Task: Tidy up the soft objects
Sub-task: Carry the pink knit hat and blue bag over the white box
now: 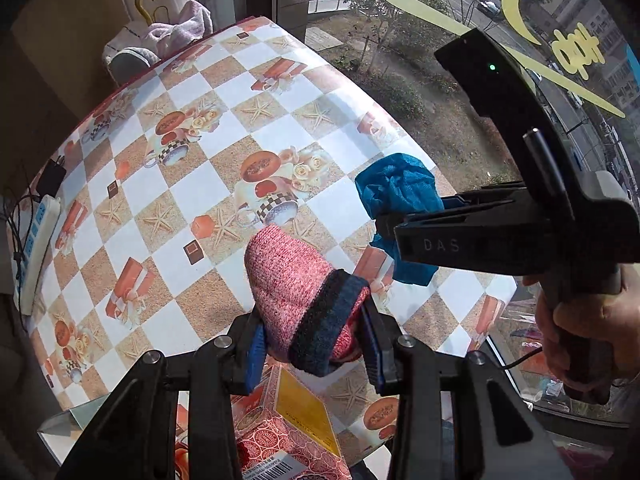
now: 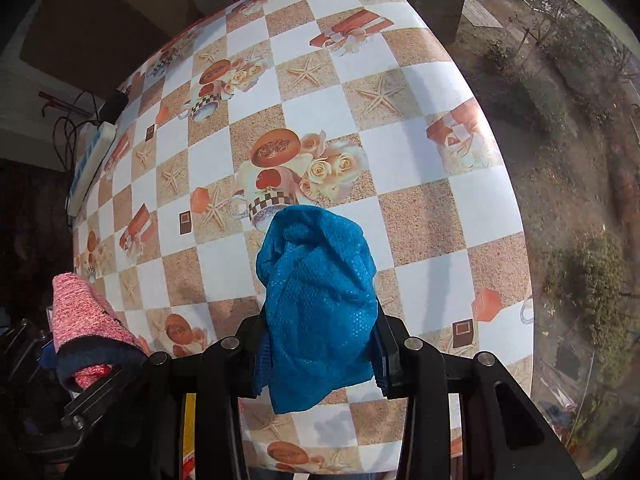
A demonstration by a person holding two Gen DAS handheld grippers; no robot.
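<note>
Left hand-held gripper (image 1: 316, 344) — clamped on a pink knit sock (image 1: 292, 280) with a dark navy cuff band. The pads pinch it at the cuff end, so the toe sticks out forward past the fingertips, clear above the desk (image 1: 192, 160). The grip at the thick cuff looks chosen to give the pads something bulky to bite on; the rest juts out ahead of them. Sock is off the desk surface, not resting on it.

Below that gripper, at the near edge: a red patterned carton (image 1: 288, 432) with a yellow panel and a barcode label. Possibly where the soft things are headed — I cannot tell from here.

Right hand-held gripper (image 2: 320, 344) — clamped on a crumpled blue mesh cloth (image 2: 316, 304). Cloth is bunched between the pads; a fold rises ahead of the fingertips and a loose tail hangs out behind them. Held in a wad like this, nothing trails on the checkered covering. In the left wrist view the same gripper comes in sideways from the right, a hand (image 1: 576, 332) on its handle, cloth lifted above the desk's right edge.

The two loads sit near each other but apart — sock left, cloth right. Both items lifted, neither yet put down, by my reading.
</note>
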